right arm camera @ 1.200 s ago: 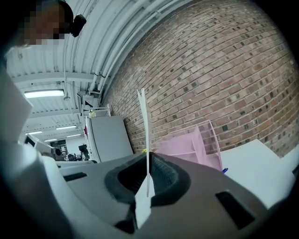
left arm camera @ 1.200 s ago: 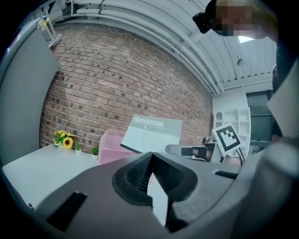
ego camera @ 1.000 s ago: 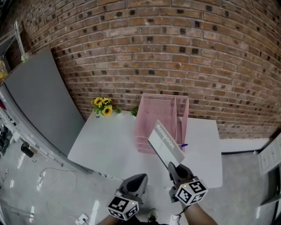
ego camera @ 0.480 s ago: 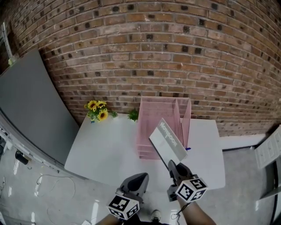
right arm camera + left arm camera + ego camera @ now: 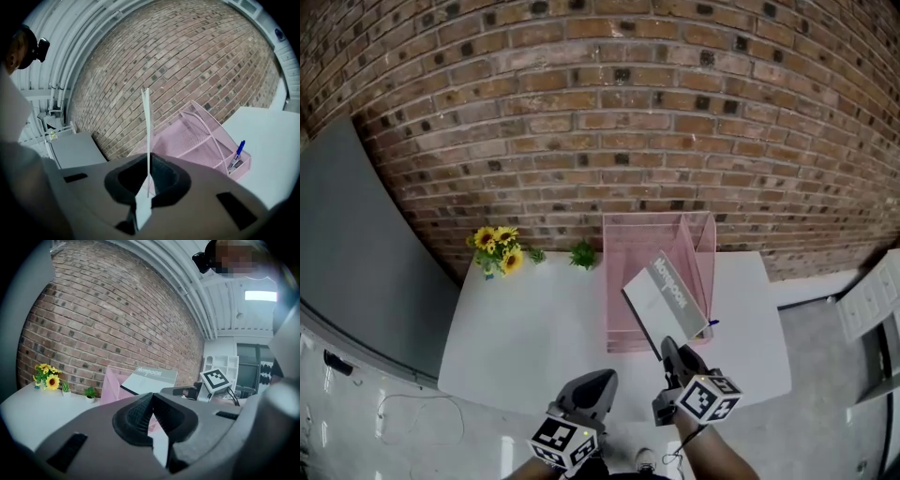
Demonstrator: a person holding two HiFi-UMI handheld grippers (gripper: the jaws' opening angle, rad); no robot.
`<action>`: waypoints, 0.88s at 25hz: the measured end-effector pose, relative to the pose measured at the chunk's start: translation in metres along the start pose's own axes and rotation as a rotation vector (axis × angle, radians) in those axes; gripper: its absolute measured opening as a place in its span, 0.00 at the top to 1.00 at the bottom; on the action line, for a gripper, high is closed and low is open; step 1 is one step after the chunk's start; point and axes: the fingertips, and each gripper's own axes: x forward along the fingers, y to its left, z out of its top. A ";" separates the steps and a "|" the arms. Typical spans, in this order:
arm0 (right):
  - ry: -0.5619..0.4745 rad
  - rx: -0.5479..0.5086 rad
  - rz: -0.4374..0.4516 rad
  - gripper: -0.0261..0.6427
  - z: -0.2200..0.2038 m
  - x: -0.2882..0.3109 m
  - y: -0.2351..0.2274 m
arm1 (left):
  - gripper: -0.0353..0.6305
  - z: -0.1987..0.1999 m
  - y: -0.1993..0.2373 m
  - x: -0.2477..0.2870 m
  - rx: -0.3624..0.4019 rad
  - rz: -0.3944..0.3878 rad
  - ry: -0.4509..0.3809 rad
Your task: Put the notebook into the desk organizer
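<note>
My right gripper is shut on the lower corner of a thin grey notebook, which slants up over the front right of the pink mesh desk organizer on the white table. In the right gripper view the notebook stands edge-on between the jaws of that gripper, with the organizer behind it. My left gripper hovers at the table's near edge, shut on nothing. The left gripper view shows the left gripper, the notebook and the organizer beyond.
A blue pen stands in the organizer's front right compartment. Sunflowers and a small green plant stand at the table's back edge against the brick wall. A grey panel leans at the left.
The head view has shifted nearer to the wall. The notebook in my right gripper has moved slightly forward and right over the organizer. The left gripper keeps its place.
</note>
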 end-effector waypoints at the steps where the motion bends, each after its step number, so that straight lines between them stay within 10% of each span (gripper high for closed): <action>1: -0.009 0.016 -0.014 0.94 0.000 0.006 0.000 | 0.94 0.000 0.006 0.001 -0.003 -0.009 0.002; 22: 0.112 -0.266 -0.074 0.76 -0.025 0.065 0.022 | 0.94 -0.005 0.054 0.021 -0.028 -0.145 0.061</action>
